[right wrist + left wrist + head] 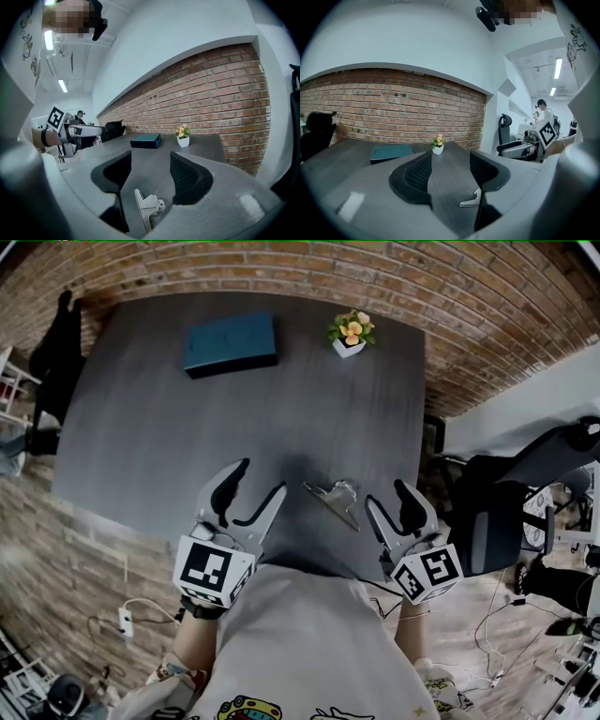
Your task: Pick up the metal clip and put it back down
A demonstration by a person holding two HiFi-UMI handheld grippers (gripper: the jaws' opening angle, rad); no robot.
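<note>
Held low over the near edge of the dark surface (178, 418), both pointing far. Left tool (260, 479) released, jaws wide apart, nothing between. Right tool (386, 495) released too, empty. Metal clip (336, 498) lying on the surface between them, just left of the right tool.

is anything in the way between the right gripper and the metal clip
Nothing visible does. The metal clip lies on the table just left of the open right gripper, with only bare tabletop between them. The blue box and flower pot sit far back.
</note>
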